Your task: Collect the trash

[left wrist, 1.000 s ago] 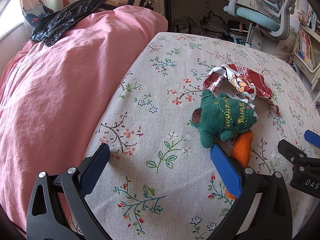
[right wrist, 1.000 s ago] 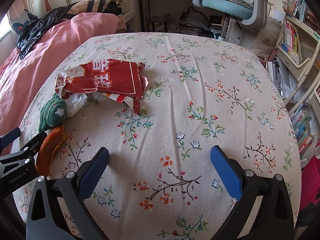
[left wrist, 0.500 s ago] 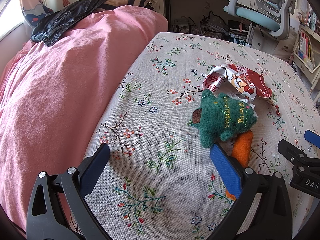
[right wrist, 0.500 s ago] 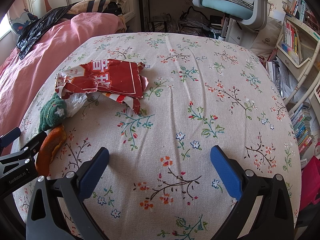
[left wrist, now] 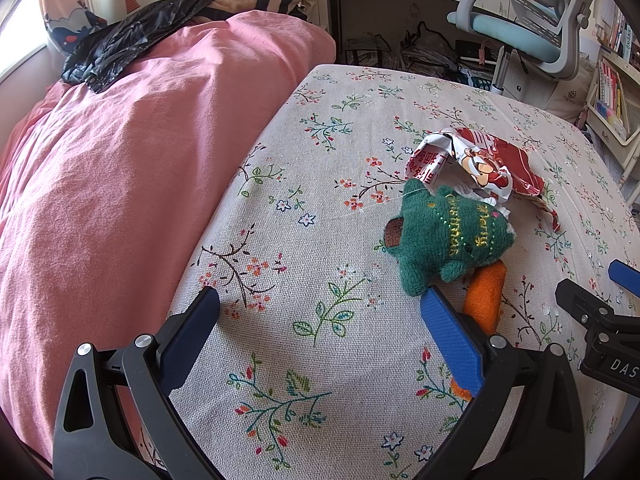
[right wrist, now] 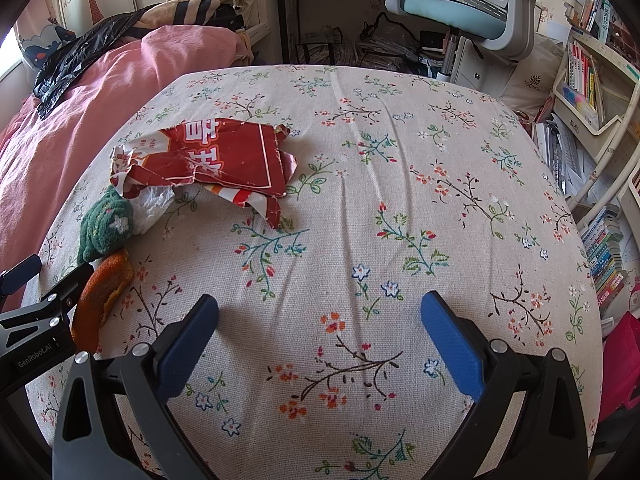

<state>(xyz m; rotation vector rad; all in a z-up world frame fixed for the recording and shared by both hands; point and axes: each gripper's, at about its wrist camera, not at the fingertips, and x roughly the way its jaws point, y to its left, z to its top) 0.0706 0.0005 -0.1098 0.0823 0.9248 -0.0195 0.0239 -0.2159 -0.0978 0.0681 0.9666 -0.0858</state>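
Right now the left gripper (left wrist: 320,320) has its two blue fingers (left wrist: 450,340) spread wide apart, and they hold nothing. Between them is only the flowery bed cover (left wrist: 312,160). The right-hand finger sits just beside an orange peel (left wrist: 484,300); part of the peel is hidden behind that finger, so I cannot tell if they touch. Just past that fingertip lies a small green knitted toy (left wrist: 444,240) with gold letters on it. It rests on the far end of the peel. A bit farther out, touching the toy, is a torn red and white snack wrapper (left wrist: 476,164). Off to the left of the fingers is a pink blanket (left wrist: 120,180), with a black plastic bag (left wrist: 120,44) lying on its far end.

The right gripper (right wrist: 320,320) is also wide open and empty, its blue fingers (right wrist: 450,340) hanging over bare flowery cloth. The wrapper (right wrist: 224,160), the toy (right wrist: 104,228) and the peel (right wrist: 100,296) all lie to the left of these fingers, well apart from them. Far ahead stands a blue office chair (right wrist: 460,12).
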